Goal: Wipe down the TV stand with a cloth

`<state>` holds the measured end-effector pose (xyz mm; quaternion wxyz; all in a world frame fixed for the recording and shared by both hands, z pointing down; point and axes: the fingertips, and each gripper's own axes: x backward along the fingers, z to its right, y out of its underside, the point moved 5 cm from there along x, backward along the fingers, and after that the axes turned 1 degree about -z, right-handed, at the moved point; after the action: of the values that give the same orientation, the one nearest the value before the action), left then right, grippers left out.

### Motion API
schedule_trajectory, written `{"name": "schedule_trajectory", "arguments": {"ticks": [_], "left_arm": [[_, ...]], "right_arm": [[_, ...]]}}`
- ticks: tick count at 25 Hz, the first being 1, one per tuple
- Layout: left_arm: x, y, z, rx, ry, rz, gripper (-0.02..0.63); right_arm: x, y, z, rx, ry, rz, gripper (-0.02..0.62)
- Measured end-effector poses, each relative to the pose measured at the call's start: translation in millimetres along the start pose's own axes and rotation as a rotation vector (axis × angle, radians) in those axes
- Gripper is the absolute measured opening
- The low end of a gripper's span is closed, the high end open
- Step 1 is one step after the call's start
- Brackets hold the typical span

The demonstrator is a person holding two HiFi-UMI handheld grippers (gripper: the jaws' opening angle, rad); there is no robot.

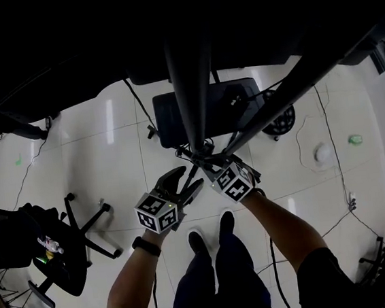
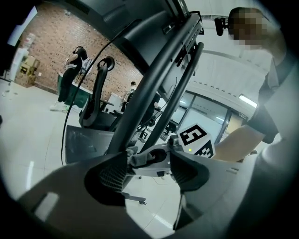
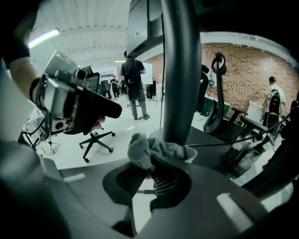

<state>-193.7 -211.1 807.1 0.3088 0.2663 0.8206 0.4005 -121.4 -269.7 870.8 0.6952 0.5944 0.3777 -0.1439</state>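
The right gripper (image 3: 150,169) has its jaws closed on a bunched grey cloth (image 3: 161,150), which bulges out past the fingertips and lies against the black pole (image 3: 181,79) of the TV stand (image 1: 188,61), low on the pole. The left gripper (image 2: 148,164) holds its jaws apart with nothing clamped in them. Through the gap its own view shows the tip of the right gripper and a bit of the cloth, with the pole rising just beside its left jaw. In the head view both grippers sit close together at the pole, the left one just beside the right. Beyond them the dark base plate (image 1: 172,121) lies flat on the pale floor (image 1: 110,152). An office chair (image 1: 87,222) stands toward the floor's left edge. A person (image 3: 133,79) stands further off, well apart from the stand, and a brick wall (image 3: 243,70) closes the room.
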Motion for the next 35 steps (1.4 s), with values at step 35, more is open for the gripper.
{"name": "schedule_trajectory", "arguments": {"ticks": [35], "left_arm": [[124.3, -375.5, 336.1, -0.617, 0.243, 0.4, 0.307]], "right_arm": [[563.0, -349.7, 34.9, 0.381, 0.519, 0.61, 0.026]]}}
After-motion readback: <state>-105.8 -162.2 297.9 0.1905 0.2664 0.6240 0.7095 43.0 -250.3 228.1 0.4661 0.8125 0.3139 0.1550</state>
